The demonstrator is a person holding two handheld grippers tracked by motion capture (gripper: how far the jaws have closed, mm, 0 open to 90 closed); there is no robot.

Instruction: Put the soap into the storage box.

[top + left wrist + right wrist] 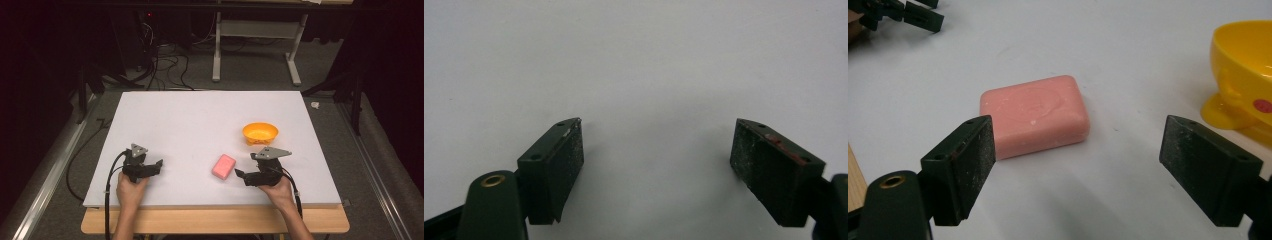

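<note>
One pink soap bar (pixel 223 166) lies flat — long axis slanting toward the bowl (pixel 260 132) — right hand-held gripper (pixel 240 174) wide, empty.

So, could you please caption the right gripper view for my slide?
Open right hand-held gripper approaches a pink soap bar beside a yellow bowl.

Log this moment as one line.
right gripper: open, facing pink soap | left gripper: open, nothing between | yellow bowl: beyond soap
</note>
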